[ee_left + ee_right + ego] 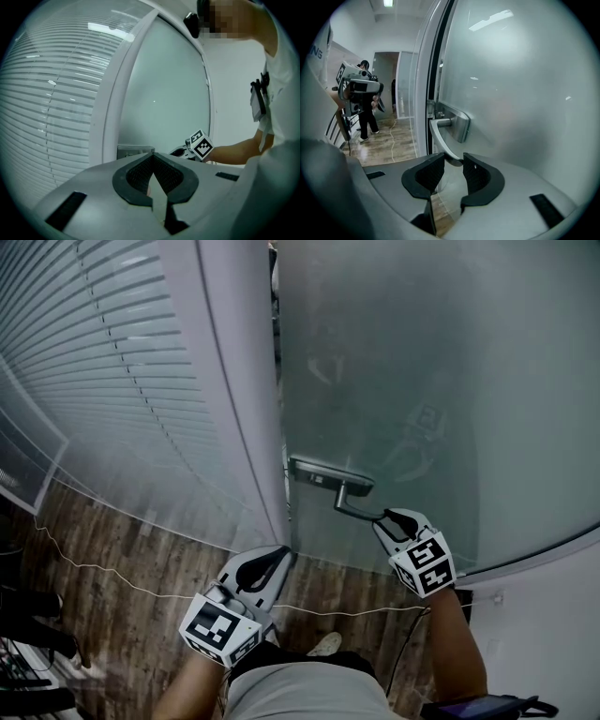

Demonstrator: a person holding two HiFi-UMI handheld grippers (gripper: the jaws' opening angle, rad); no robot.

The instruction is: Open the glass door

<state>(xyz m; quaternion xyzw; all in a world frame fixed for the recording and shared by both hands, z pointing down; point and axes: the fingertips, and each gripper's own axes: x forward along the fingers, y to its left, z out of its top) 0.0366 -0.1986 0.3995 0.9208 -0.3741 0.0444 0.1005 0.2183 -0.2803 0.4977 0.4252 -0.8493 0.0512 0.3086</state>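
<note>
A frosted glass door (422,381) carries a metal lever handle (349,493) on a plate near its left edge. My right gripper (384,517) is at the free end of the lever. In the right gripper view the lever's tip (449,156) sits between the two dark pads, and my right gripper (451,161) is shut on it. A dark slit shows between the door's edge and the white frame (426,70). My left gripper (279,554) hangs low by the foot of the frame, shut on nothing. Its pads (140,171) meet at the tip.
A glass wall with horizontal blinds (94,362) runs along the left, and the white frame post (234,381) stands between it and the door. A thin white cable (112,573) lies across the wooden floor. Black equipment (28,652) stands at the lower left. A person (368,117) stands far off.
</note>
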